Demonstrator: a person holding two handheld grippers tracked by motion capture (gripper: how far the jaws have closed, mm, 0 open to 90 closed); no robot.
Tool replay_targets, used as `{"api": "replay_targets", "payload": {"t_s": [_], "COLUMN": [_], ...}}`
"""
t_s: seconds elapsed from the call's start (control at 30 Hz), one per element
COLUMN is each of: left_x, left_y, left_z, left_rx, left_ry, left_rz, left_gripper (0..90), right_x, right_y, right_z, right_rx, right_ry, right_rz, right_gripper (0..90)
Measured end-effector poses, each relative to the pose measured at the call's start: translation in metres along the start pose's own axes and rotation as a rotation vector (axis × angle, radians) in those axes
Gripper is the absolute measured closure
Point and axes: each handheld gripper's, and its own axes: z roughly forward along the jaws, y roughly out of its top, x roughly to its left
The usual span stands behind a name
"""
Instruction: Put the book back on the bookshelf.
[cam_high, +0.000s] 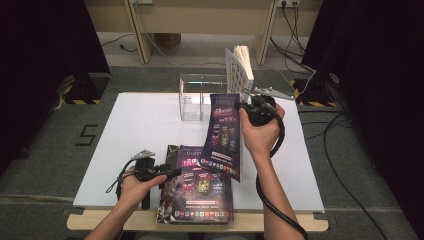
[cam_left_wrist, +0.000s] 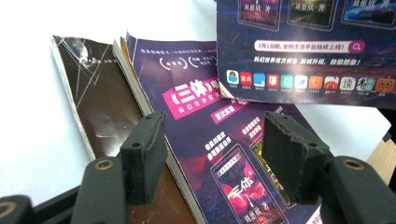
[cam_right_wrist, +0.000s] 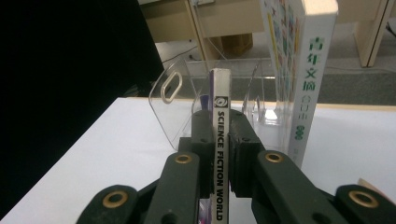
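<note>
The right gripper is clamped on the spine of a purple magazine, held above the white table before the clear rack, where a white book stands. The left gripper is open over another magazine; grey floor around

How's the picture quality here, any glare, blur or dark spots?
High view: soft overall, dark curtains swallow both sides, white table bright. Left gripper view: table blown out white, sheen on the brown book, near jaws slightly soft. Right gripper view: magazine spine sharp, left side black, reflections on the clear rack.
</note>
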Motion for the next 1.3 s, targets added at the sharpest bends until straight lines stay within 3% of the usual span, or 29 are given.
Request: {"api": "replay_targets", "payload": {"t_s": [0.87, 1.3], "left_x": [0.004, 0.006], "left_y": [0.0, -0.001], "left_z": [-0.002, -0.003], "left_rx": [-0.004, -0.009], "left_ry": [0.008, 0.009], "left_rz": [-0.008, -0.017], "left_gripper": [38.9, 38.9], "right_x": [0.015, 0.021], "right_y": [0.024, 0.035], "right_z": [0.012, 0.027], "right_rx": [-0.08, -0.094], "right_ry": [-0.026, -0.014], "right_rz": [-0.048, -0.04], "right_gripper": [83.1, 83.2]}}
